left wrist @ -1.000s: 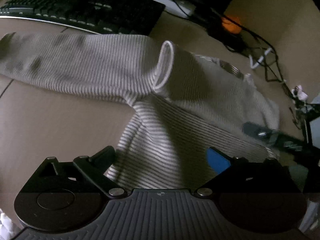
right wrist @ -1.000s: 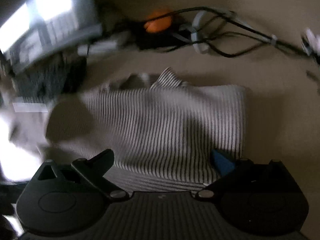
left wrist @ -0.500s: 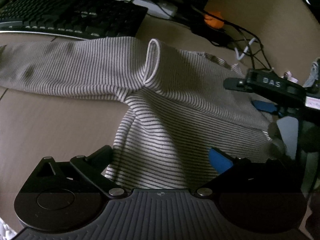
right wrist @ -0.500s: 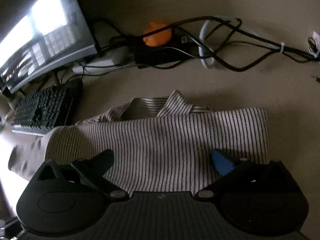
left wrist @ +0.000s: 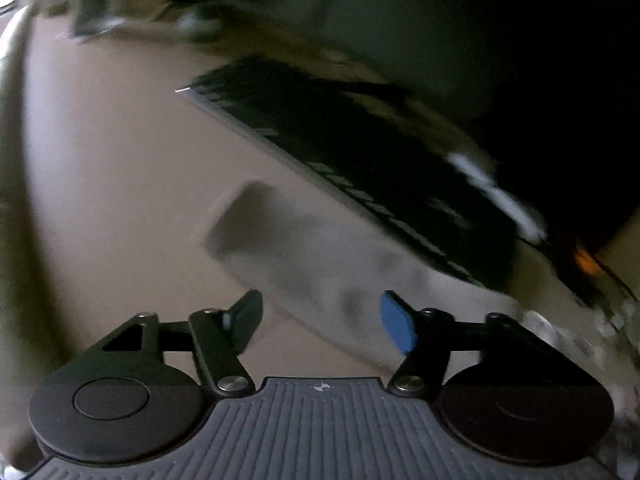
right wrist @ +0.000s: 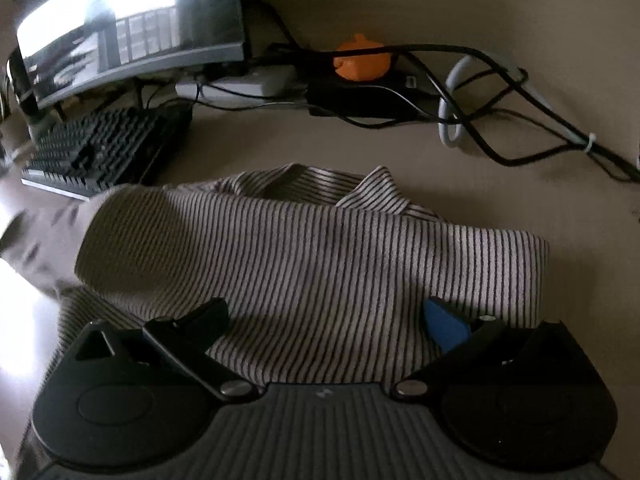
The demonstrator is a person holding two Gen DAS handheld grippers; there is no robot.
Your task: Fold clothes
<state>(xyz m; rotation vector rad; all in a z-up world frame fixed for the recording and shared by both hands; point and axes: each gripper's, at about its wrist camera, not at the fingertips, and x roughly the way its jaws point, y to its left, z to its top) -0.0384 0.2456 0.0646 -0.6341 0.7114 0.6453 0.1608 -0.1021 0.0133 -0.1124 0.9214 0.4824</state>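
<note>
Striped shirt point(right wrist: 312, 264) looks partly folded mid-frame, right sleeve tucked over; left sleeve point(left wrist: 320, 264) sprawls lower centre. Left gripper point(left wrist: 320, 316) and right gripper point(right wrist: 326, 318): jaws spread, empty.

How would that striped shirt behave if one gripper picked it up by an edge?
Probably floppy: the striped shirt lies in soft folds, its collar crumpled. It looks like thin knit, so likely light. Its sleeve trails toward the keyboard and would likely dangle and drag.

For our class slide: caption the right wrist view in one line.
Open right gripper poised above a striped shirt, keyboard and monitor behind.
</note>
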